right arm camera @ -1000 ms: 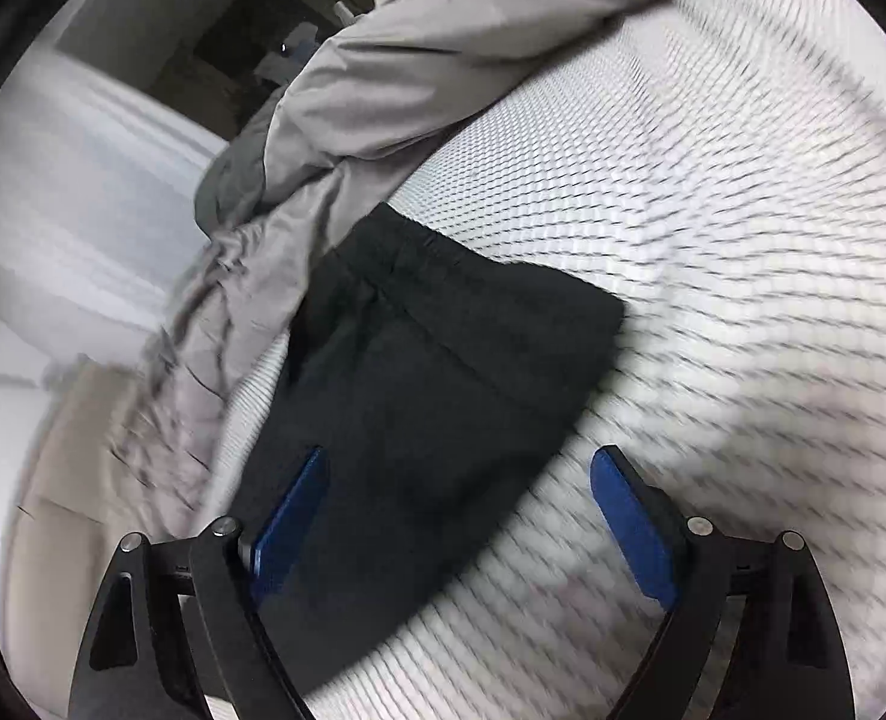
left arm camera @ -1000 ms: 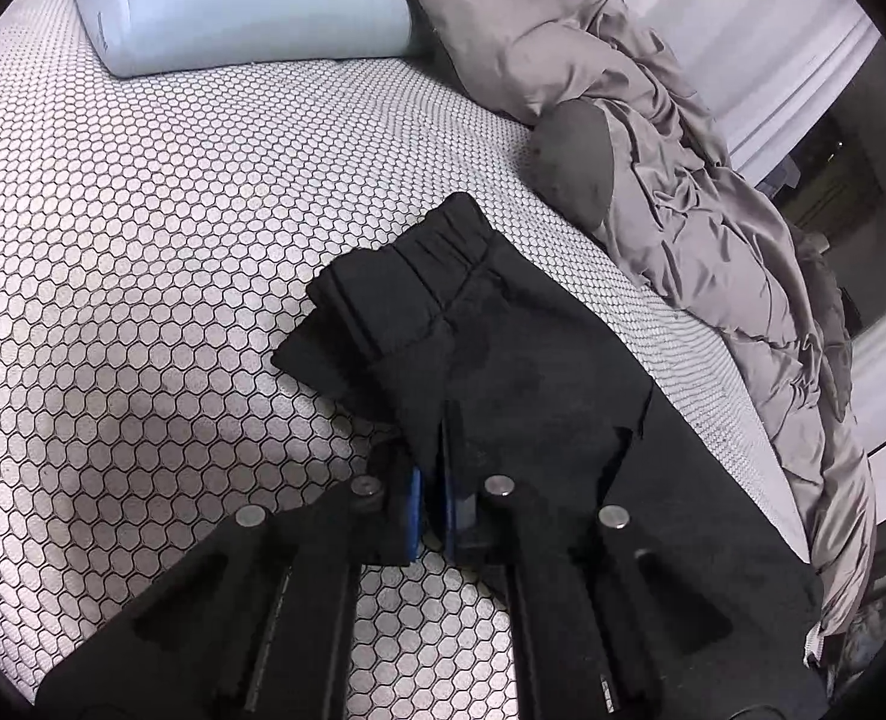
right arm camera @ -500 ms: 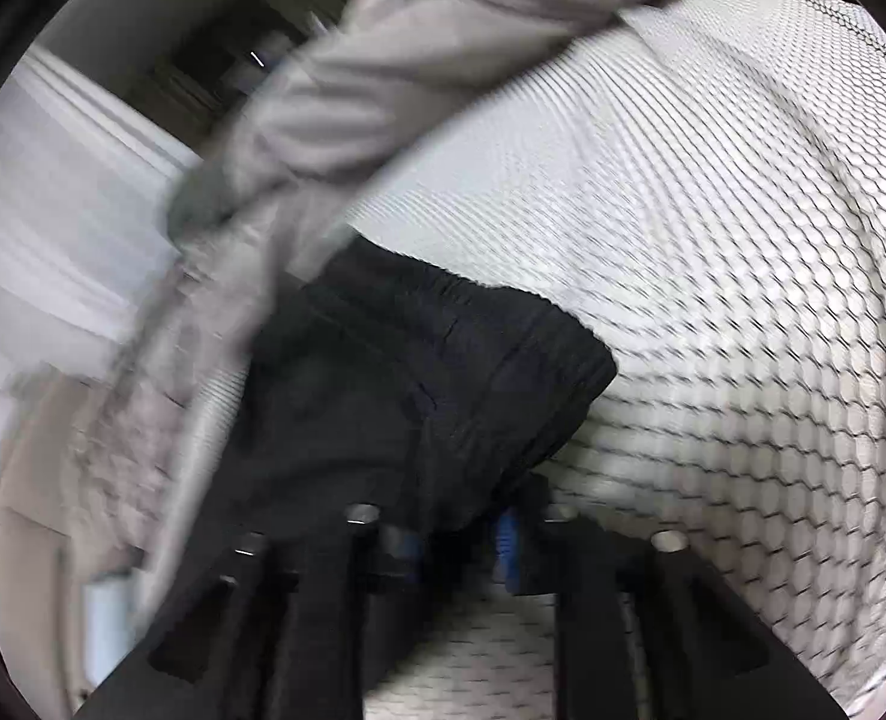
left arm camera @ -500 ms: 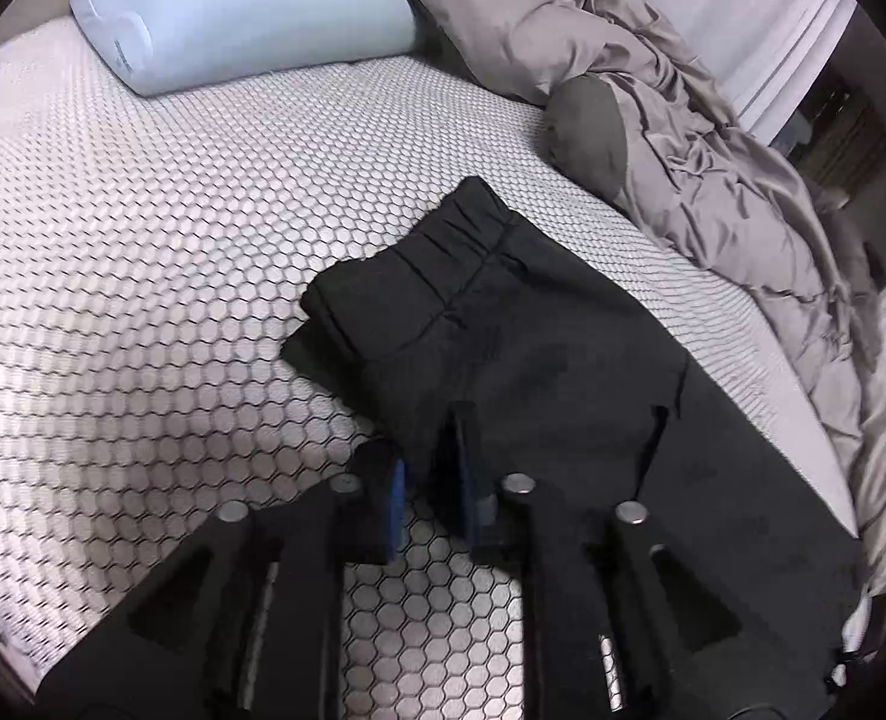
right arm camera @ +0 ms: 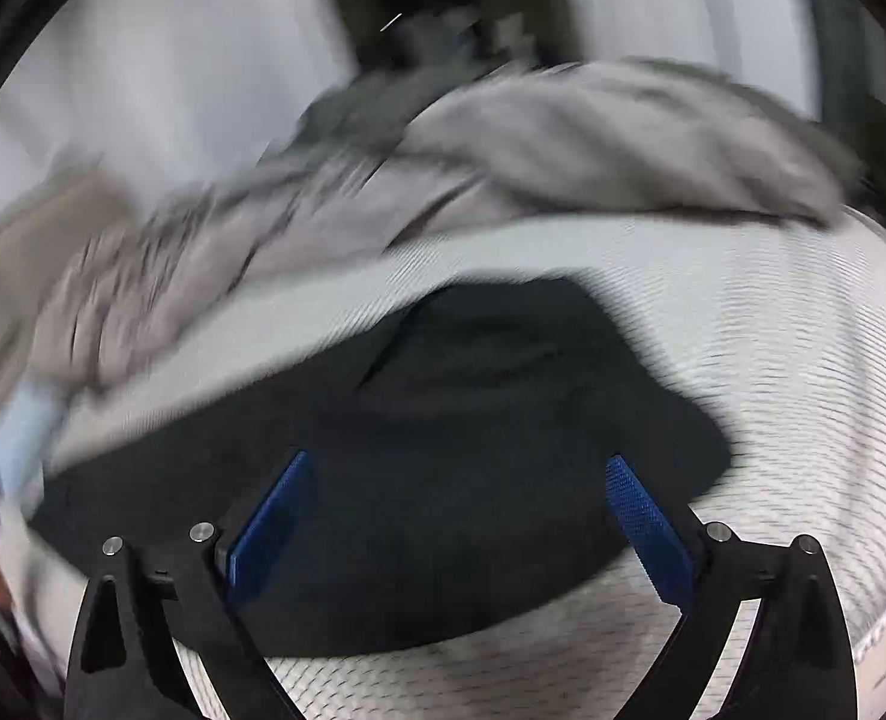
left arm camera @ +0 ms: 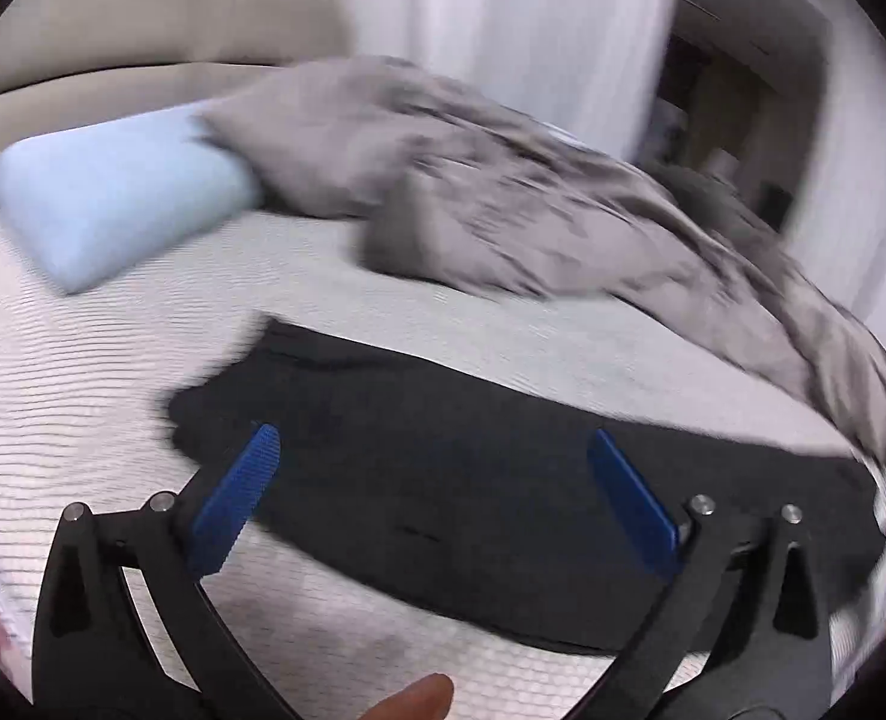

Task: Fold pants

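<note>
Two grippers, both with fingers spread wide and nothing between the blue pads; each has just been opening, and the cloth is free of both. Left gripper (left arm camera: 428, 468) and right gripper (right arm camera: 457, 495) both hang above the black pants (left arm camera: 502, 468), not touching them as far as the blurred frames show.

Pants lie flat on the bed (left arm camera: 83, 372), on the white honeycomb-patterned cover, near the front edge. Judged state: already folded at least once into a long dark band. In the left wrist view the band runs from centre-left to lower right. The right wrist view shows the bunched end, probably the waistband, at upper right of the cloth, and the rest trailing off to the left. Long axis therefore lies crosswise to both pairs of fingers, not along them.

Key relation for the coming move: the pants are ahead of and below both grippers, each facing the long near edge broadside. Which hand is nearer I cannot tell. A further fold would likely need one end carried along the axis onto the other.

Grey duvet (left arm camera: 562, 210) is heaped beyond the pants, apart from them. Pale blue pillow (left arm camera: 113, 210) is well clear at far left.
</note>
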{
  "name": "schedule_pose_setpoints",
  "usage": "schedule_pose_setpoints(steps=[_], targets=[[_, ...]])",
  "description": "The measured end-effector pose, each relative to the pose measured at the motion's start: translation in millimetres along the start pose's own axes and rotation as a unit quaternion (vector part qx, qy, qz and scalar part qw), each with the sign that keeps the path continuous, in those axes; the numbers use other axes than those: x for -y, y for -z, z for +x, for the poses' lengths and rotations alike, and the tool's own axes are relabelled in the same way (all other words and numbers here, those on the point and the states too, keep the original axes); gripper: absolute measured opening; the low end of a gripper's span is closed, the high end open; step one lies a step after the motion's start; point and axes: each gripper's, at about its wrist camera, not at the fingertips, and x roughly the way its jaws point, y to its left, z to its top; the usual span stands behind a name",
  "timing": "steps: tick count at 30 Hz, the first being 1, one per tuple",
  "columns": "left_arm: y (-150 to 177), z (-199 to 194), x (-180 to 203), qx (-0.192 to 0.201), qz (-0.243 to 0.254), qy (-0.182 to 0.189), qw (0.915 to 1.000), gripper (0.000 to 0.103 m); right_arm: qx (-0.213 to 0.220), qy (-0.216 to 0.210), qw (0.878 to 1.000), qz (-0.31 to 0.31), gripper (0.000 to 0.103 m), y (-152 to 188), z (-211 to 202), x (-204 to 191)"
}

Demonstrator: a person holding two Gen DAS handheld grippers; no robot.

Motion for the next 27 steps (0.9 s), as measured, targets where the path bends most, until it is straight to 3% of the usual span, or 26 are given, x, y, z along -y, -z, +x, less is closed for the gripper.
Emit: schedule_pose_setpoints(steps=[2, 5, 8, 11, 14, 16, 18, 20, 23, 25, 27], targets=[[12, 17, 40, -0.034, 0.04, 0.046, 0.9976, 0.102, -0.044, -0.019, 0.997, -0.058, 0.099, 5, 29, -38], [38, 45, 104, -0.085, 0.101, 0.105, 0.9856, 0.102, -0.073, -0.042, 0.988, -0.128, 0.099, 21, 56, -89], [72, 79, 165, -0.161, 0.145, 0.154, 0.9642, 0.102, -0.083, -0.061, 0.978, -0.179, 0.099, 34, 69, -124], [99, 98, 197, -0.212, 0.184, 0.158, 0.9466, 0.102, -0.105, -0.057, 0.971, -0.207, 0.099, 42, 84, -134], [111, 105, 201, -0.227, 0.209, 0.135, 0.9416, 0.102, -0.112, -0.032, 0.972, -0.203, 0.099, 38, 88, -112], [110, 107, 197, -0.225, 0.205, 0.138, 0.9424, 0.102, -0.102, 0.041, 0.975, -0.192, 0.099, 31, 86, -79], [111, 105, 192, -0.225, 0.21, 0.145, 0.9404, 0.102, -0.093, 0.155, 0.97, -0.164, 0.102, 27, 86, -26], [117, 103, 195, -0.22, 0.222, 0.137, 0.94, 0.102, -0.091, 0.2, 0.969, -0.111, 0.102, 23, 82, 15], [119, 100, 195, -0.218, 0.236, 0.124, 0.9388, 0.102, -0.086, 0.181, 0.978, -0.058, 0.102, 14, 77, 41], [112, 93, 193, -0.218, 0.223, 0.133, 0.9408, 0.102, -0.077, 0.192, 0.976, -0.074, 0.101, 11, 72, 30], [103, 88, 196, -0.208, 0.215, 0.145, 0.9431, 0.102, -0.057, 0.17, 0.98, -0.09, 0.101, 8, 59, 11]])
